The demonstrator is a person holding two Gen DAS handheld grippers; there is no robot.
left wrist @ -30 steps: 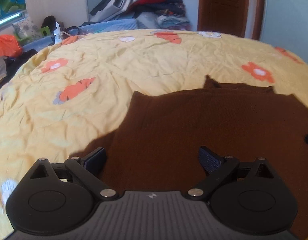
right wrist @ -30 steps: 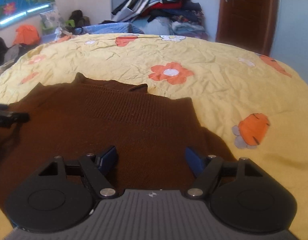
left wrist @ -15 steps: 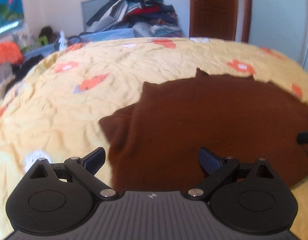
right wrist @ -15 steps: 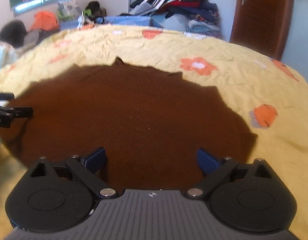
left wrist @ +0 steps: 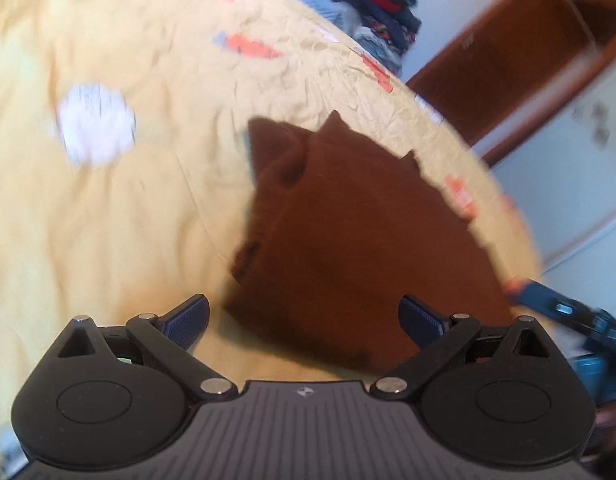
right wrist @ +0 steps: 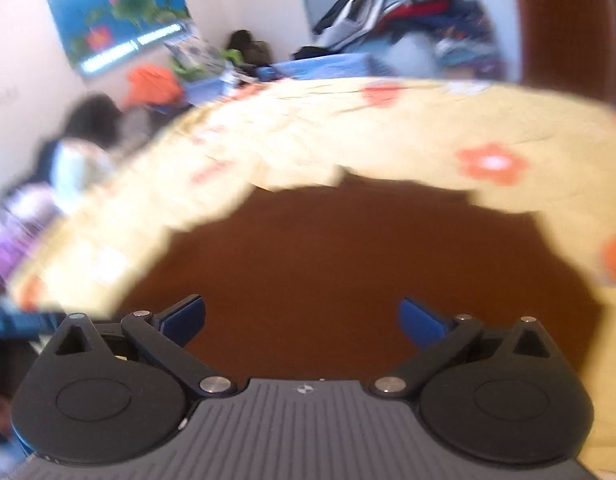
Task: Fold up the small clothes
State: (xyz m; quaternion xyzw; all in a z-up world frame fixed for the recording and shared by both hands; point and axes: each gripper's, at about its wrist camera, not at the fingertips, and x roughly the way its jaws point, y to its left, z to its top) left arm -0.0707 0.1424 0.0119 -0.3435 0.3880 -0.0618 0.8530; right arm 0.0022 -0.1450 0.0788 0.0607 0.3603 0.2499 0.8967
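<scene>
Half a second ago the brown knitted garment (right wrist: 347,272) lay spread wide across the yellow flowered bedsheet (left wrist: 120,216); in the left wrist view it now shows as a narrower folded shape, with a sleeve or side edge (left wrist: 276,160) doubled in at about 11 o'clock of its body, and both views have turned sharply and gone blurred. The right tongs (right wrist: 302,320) have gone from partly apart to their widest and are opening at this moment, with nothing between the pads, only the knit lying below them. The left tongs (left wrist: 304,318) stand wide apart and empty as before, above the near edge of the garment. I judge that a fold has just been laid and released, so the next step is probably a new grip for a further fold. The garment lies on the bed, at the centre of each view, its neck end toward 12 o'clock. No brand, label or readable writing shows; the lotus poster (right wrist: 120,12) at 10 o'clock in the right wrist view carries nothing legible.
</scene>
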